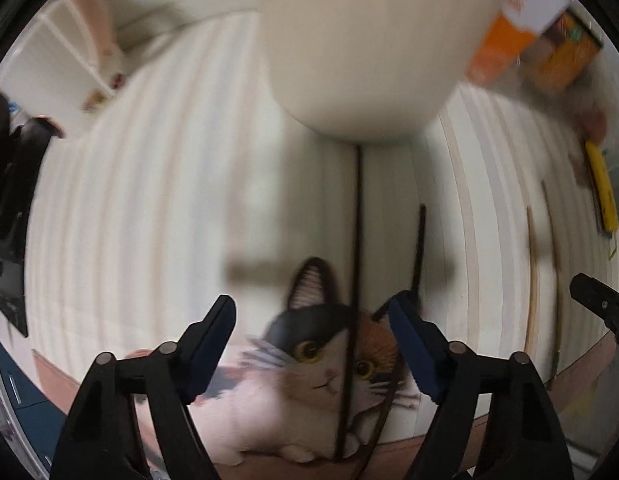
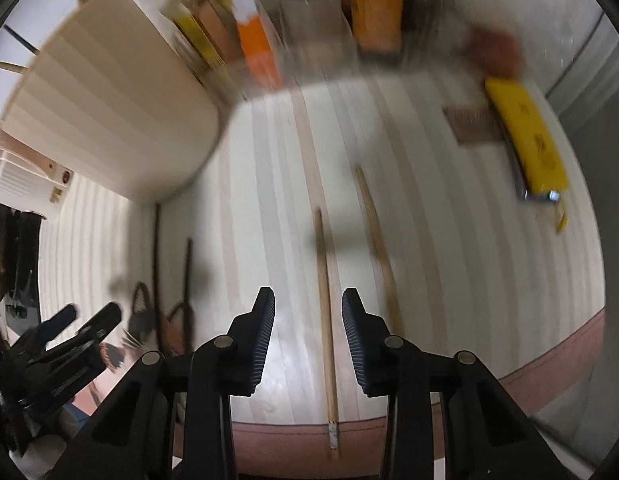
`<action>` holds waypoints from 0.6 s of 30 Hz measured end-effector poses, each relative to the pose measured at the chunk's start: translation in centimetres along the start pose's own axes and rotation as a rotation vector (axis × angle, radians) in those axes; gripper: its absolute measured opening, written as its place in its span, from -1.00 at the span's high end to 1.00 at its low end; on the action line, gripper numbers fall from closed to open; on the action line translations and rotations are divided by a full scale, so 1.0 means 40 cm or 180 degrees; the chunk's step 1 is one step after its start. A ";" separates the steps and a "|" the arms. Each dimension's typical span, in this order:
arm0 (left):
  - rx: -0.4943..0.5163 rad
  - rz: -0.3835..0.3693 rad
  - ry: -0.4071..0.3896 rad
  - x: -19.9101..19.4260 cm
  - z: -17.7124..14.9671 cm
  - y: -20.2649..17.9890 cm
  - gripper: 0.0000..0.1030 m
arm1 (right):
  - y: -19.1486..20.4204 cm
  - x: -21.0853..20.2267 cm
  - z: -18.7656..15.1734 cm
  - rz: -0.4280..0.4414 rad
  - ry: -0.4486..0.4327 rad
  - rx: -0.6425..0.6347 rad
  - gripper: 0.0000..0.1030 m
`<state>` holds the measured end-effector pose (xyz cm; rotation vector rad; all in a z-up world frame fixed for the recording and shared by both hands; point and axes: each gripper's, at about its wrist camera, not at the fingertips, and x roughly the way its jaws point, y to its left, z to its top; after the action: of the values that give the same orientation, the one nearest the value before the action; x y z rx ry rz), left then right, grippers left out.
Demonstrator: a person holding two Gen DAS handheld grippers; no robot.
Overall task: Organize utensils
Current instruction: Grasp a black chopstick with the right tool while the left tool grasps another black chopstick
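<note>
Two dark chopsticks [image 1: 355, 264] lie on a striped place mat [image 1: 149, 200], over a cat picture [image 1: 321, 360]. My left gripper [image 1: 311, 344] is open above them, one chopstick between its fingers. A cream utensil holder [image 1: 357, 40] stands beyond; it also shows in the right wrist view [image 2: 109, 100]. Two light wooden chopsticks [image 2: 327, 320] lie on the mat [image 2: 449, 240]. My right gripper [image 2: 308, 340] is open, with one wooden chopstick between its fingers. The dark chopsticks [image 2: 157, 272] and left gripper [image 2: 81, 324] show at left.
A yellow packet [image 2: 527, 136] lies at the mat's far right. Boxes and a jar [image 2: 309, 12] stand behind the mat. The brown table edge [image 2: 549, 364] runs along the front. A white shelf [image 1: 57, 60] stands at far left.
</note>
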<state>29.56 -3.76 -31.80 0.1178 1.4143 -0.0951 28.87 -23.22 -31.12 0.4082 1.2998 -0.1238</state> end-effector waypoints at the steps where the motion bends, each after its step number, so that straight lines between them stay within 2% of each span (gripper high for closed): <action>1: 0.0038 0.0018 0.0032 0.013 0.002 -0.012 -0.41 | -0.006 0.007 -0.005 -0.0005 0.0025 0.0017 0.28; 3: 0.0119 0.0085 0.0102 0.044 0.010 -0.038 0.10 | -0.020 0.021 -0.011 -0.0008 0.0069 0.0048 0.28; 4: 0.0123 0.0105 0.0122 0.055 0.011 -0.045 0.15 | -0.023 0.027 -0.013 -0.0011 0.0083 0.0051 0.28; 6: 0.0130 0.0145 0.0023 0.049 0.020 -0.054 0.65 | -0.033 0.037 -0.018 -0.0013 0.0120 0.0049 0.28; 8: 0.0096 0.0217 0.0047 0.050 0.025 -0.055 0.93 | -0.039 0.046 -0.020 0.0000 0.0154 0.0027 0.28; 13: -0.0141 0.0295 0.0055 0.039 -0.019 0.010 0.93 | 0.007 0.057 -0.030 0.0074 0.0226 -0.0107 0.28; 16: -0.0423 0.0254 0.0156 0.028 -0.076 0.096 0.93 | 0.085 0.079 -0.053 0.0122 0.0314 -0.0276 0.28; 18: -0.0477 0.0262 0.0163 0.022 -0.108 0.134 0.93 | 0.148 0.097 -0.070 0.0204 0.0361 -0.0337 0.27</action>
<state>26.21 2.15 -33.18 0.0545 1.4606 0.0824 29.23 -16.21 -34.06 0.3699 1.3967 0.0224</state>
